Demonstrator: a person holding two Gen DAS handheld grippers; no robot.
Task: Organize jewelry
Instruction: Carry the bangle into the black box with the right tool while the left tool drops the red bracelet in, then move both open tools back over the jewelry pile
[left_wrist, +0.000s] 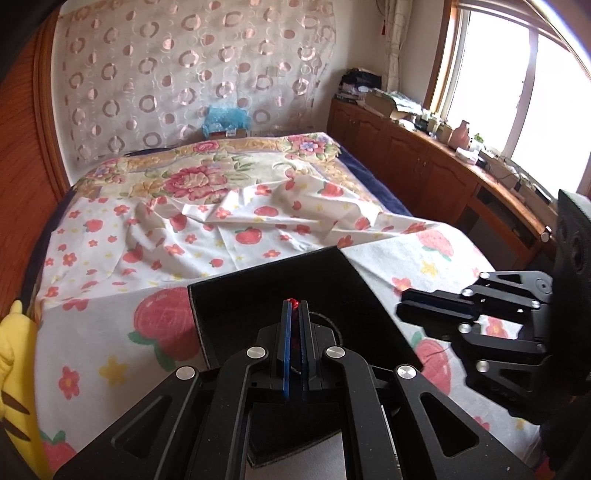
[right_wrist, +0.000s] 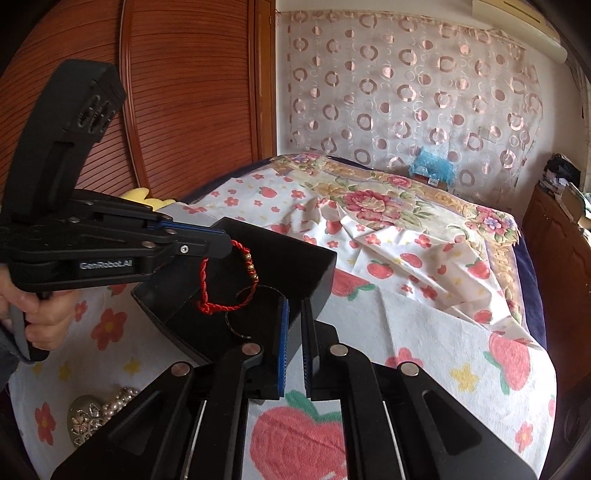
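A red braided bracelet (right_wrist: 203, 280) with gold beads hangs from my left gripper (right_wrist: 221, 243), which is shut on it just above the open black box (right_wrist: 291, 258). In the left wrist view only a red tip of the bracelet (left_wrist: 293, 303) shows between the blue pads of the left gripper (left_wrist: 294, 307), over the box (left_wrist: 240, 295). My right gripper (right_wrist: 294, 306) is shut on the box's near wall; it reaches that box edge from the right (left_wrist: 402, 314). A thin dark loop (right_wrist: 240, 321) lies inside the box. A silver heart piece with pearl beads (right_wrist: 92, 410) lies on the bedspread at lower left.
The box sits on a strawberry-print bedspread (left_wrist: 110, 332) with a rumpled sheet (left_wrist: 258, 206) farther back. A yellow plush toy (left_wrist: 14, 369) lies at the left edge. Wooden cabinets (left_wrist: 424, 158) run under the window, and a wooden wardrobe (right_wrist: 184, 92) stands at the left.
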